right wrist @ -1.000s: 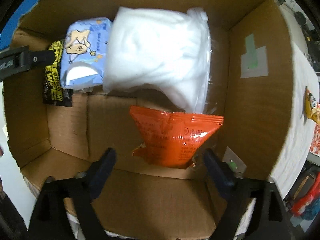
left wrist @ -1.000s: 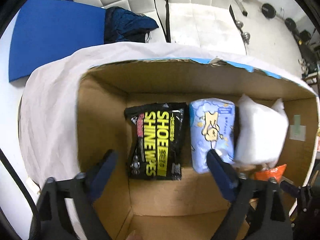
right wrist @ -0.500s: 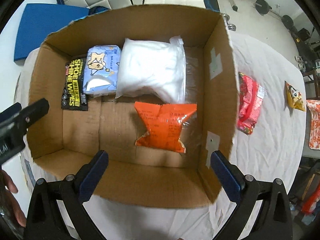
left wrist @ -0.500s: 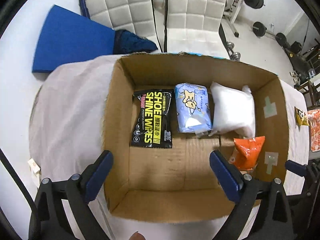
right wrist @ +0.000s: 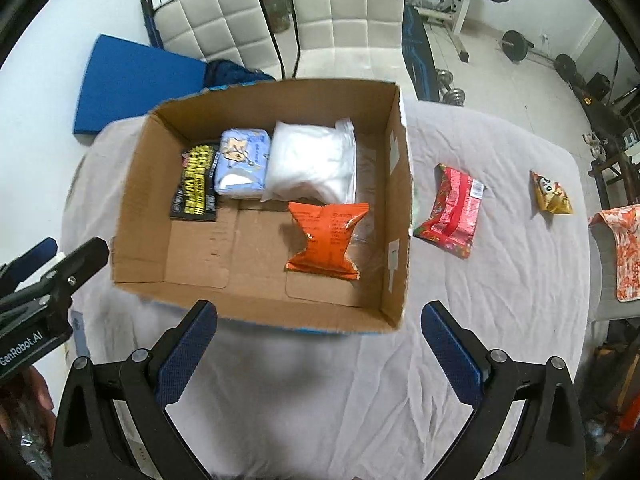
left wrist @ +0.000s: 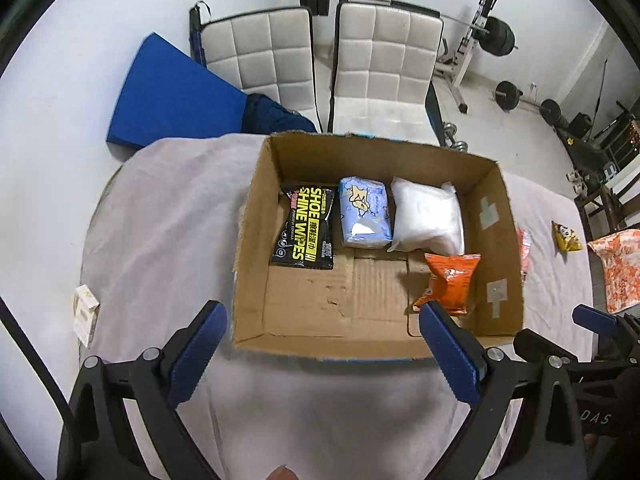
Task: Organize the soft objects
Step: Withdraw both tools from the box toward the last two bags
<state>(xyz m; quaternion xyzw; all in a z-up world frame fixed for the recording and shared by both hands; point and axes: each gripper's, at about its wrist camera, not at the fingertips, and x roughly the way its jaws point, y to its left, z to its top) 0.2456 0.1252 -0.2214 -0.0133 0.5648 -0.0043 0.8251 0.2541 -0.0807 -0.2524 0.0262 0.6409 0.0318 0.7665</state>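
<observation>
An open cardboard box (left wrist: 496,240) (right wrist: 400,200) stands on the cloth-covered table. Inside lie a black shoe-wipes pack (left wrist: 306,232) (right wrist: 194,188), a blue tissue pack (left wrist: 364,212) (right wrist: 240,160), a white soft bag (left wrist: 426,216) (right wrist: 308,164) and an orange snack bag (left wrist: 450,284) (right wrist: 326,238). My left gripper (left wrist: 320,344) is open and empty, above the box's near edge. My right gripper (right wrist: 320,344) is open and empty, near the box's front right. A red packet (right wrist: 452,208) and a yellow packet (right wrist: 550,196) (left wrist: 566,236) lie on the table right of the box.
A small white carton (left wrist: 84,314) lies at the table's left edge. Two white chairs (left wrist: 320,60) and a blue mat (left wrist: 172,96) stand behind the table. An orange patterned cloth (right wrist: 620,248) hangs at the far right. Gym weights (left wrist: 504,36) sit on the floor beyond.
Both grippers have pulled up and back out of the box, staying open. The orange bag stays where it lay. The whole box and the table now show.
</observation>
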